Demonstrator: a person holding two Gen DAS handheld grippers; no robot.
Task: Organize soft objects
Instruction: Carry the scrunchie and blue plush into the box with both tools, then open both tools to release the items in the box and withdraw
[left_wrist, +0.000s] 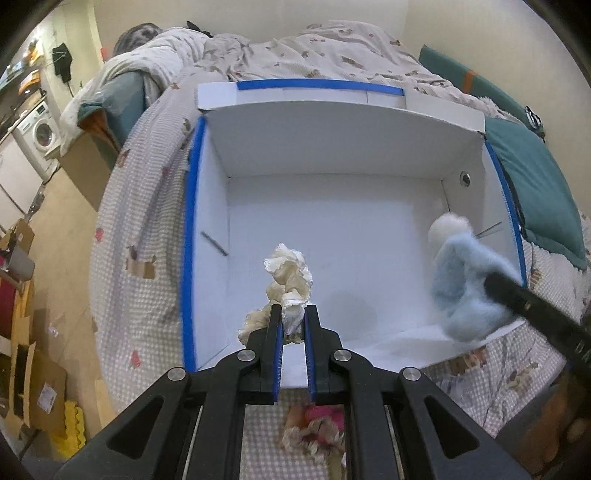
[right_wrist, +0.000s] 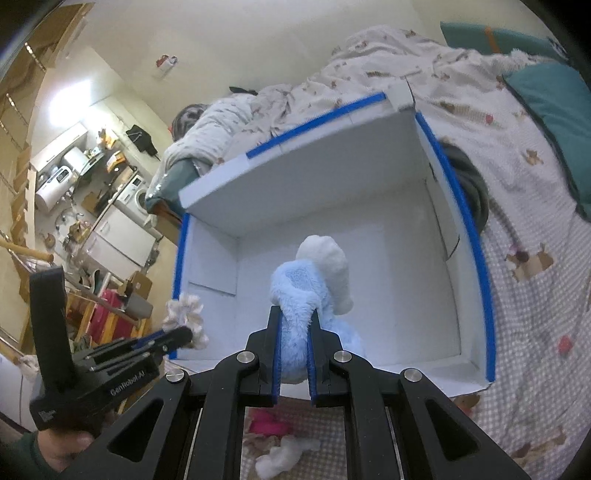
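Observation:
A white box with blue-taped rims (left_wrist: 192, 221) (right_wrist: 484, 295) stands open on the bed. My left gripper (left_wrist: 293, 314) is shut on a cream ruffled scrunchie (left_wrist: 290, 275) and holds it over the box's near left part; it also shows in the right wrist view (right_wrist: 186, 314). My right gripper (right_wrist: 295, 317) is shut on a fluffy light-blue and white sock (right_wrist: 306, 288) and holds it over the box's near right side, where it shows in the left wrist view (left_wrist: 461, 280). The box floor (left_wrist: 332, 221) is bare.
A pink and cream soft item (left_wrist: 317, 424) (right_wrist: 269, 424) and a white fluffy piece (right_wrist: 284, 454) lie on the checked bedspread (left_wrist: 140, 229) under the grippers. A teal pillow (left_wrist: 535, 192) lies right of the box. A rumpled duvet (left_wrist: 314, 51) lies behind it.

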